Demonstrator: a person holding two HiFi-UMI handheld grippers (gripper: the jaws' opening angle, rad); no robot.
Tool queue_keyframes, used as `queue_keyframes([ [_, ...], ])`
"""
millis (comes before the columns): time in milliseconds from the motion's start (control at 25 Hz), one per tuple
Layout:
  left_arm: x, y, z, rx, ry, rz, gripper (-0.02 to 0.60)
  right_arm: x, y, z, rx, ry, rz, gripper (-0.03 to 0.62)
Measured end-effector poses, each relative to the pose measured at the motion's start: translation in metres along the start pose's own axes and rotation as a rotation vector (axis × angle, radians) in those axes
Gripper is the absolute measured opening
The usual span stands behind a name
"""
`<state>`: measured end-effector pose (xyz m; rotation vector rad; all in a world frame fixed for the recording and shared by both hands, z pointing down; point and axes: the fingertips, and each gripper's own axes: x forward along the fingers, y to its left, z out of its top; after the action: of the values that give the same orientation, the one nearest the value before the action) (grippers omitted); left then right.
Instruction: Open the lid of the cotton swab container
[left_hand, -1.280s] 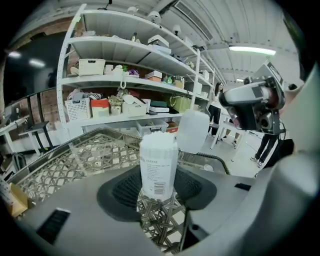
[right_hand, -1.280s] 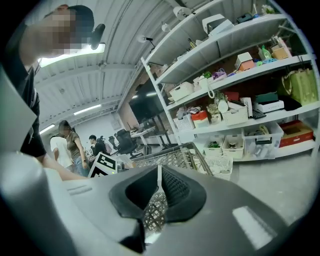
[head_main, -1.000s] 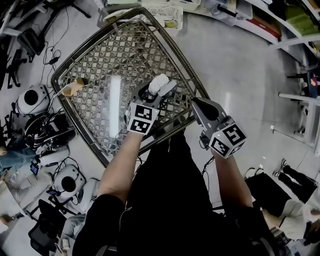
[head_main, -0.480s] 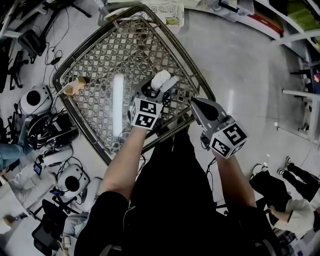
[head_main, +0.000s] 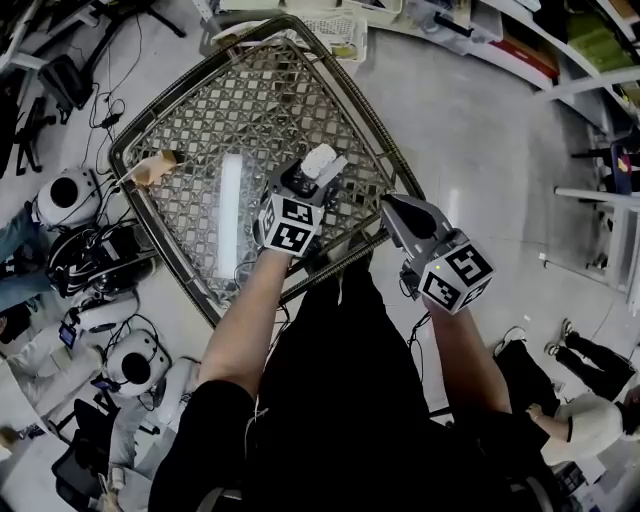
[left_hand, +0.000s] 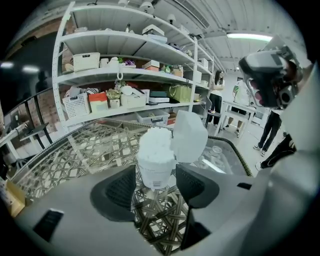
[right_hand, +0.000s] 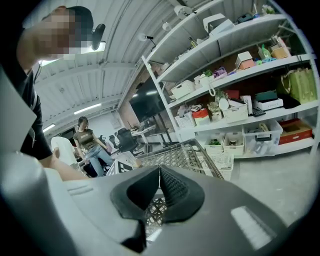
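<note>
Container (left_hand: 156, 160), lid (left_hand: 190, 137) flipped up, between left tool (left_hand: 155, 175) jaws — just opened wider

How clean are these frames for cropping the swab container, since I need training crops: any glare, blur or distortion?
Head view: a white glare streak lies on the table; fisheye bends the edges. Left gripper view: the cotton swab container is sharp, corners vignetted black. Right gripper view: the shelves curve strongly.
</note>
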<state>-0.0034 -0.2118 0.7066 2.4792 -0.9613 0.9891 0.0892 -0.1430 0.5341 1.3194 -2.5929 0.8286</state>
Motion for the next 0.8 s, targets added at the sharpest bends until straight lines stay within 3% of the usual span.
queue_keyframes([
  [800, -0.072, -0.001, 0.027, -0.065, -0.043, -0.022, 0.241, -0.017, 0.037, 0.063, -0.063, -0.028, -0.009, 0.011],
])
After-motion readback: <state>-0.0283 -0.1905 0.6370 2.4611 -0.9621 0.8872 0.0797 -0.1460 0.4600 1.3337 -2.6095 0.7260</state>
